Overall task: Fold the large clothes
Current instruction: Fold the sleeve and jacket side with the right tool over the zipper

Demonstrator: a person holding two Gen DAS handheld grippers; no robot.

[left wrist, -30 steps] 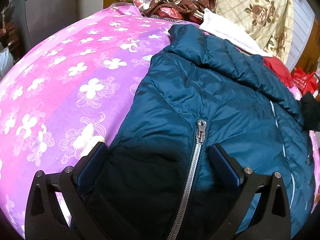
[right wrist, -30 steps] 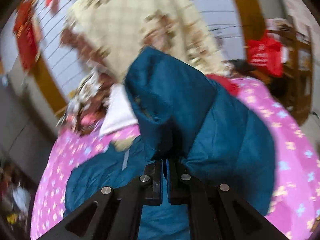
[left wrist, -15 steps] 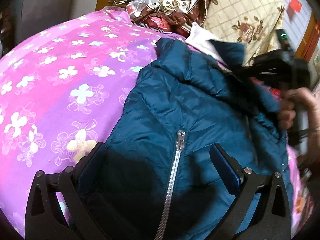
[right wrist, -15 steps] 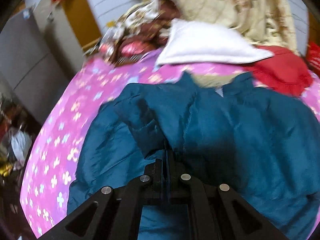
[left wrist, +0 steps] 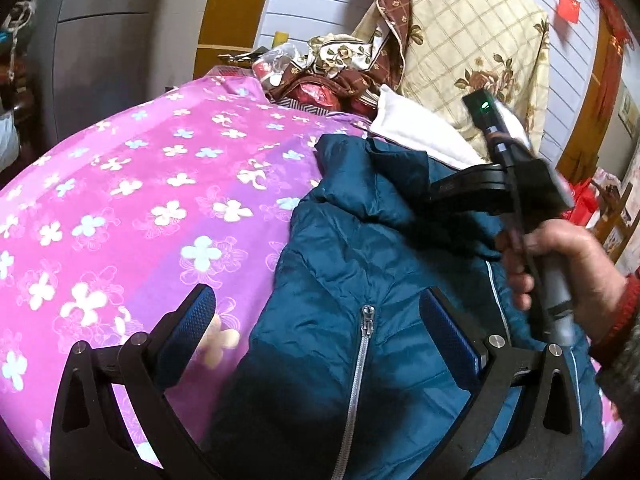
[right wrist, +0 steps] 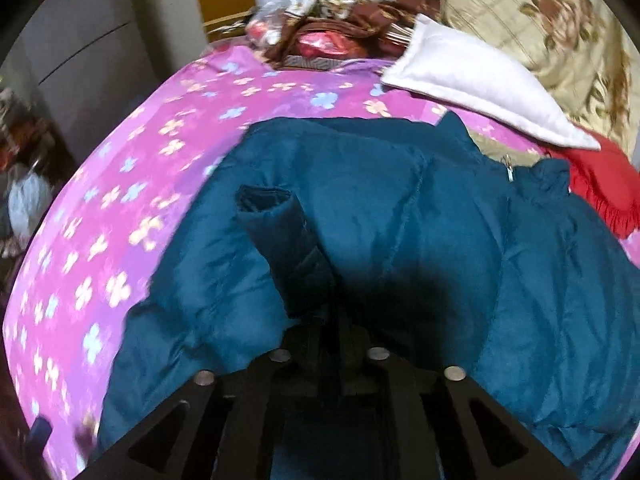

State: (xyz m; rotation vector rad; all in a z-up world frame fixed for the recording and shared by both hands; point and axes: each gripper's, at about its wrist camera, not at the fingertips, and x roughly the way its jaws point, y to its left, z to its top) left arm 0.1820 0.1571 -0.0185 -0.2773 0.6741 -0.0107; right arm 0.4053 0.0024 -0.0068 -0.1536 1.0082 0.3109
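- My right gripper (right wrist: 328, 320) sat low in the frame over the teal jacket (right wrist: 400, 240); its jaws had just been parting, and I couldn't tell whether the folded-over sleeve (right wrist: 280, 232) was still pinched.
- My left gripper (left wrist: 316, 332) gaped wide above the zipper (left wrist: 360, 364), holding nothing.
- The jacket lay on the pink bedspread (left wrist: 120, 200).
- I judged the sleeve fold nearly done; next, the other side needed folding in.

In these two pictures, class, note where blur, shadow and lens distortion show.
Left wrist view: mostly sharp, the right hand motion-smeared, dark shadow on the jacket near the left gripper. Right wrist view: soft throughout, the sleeve blurred, shadow hiding the right gripper. Both bulge fisheye-style.
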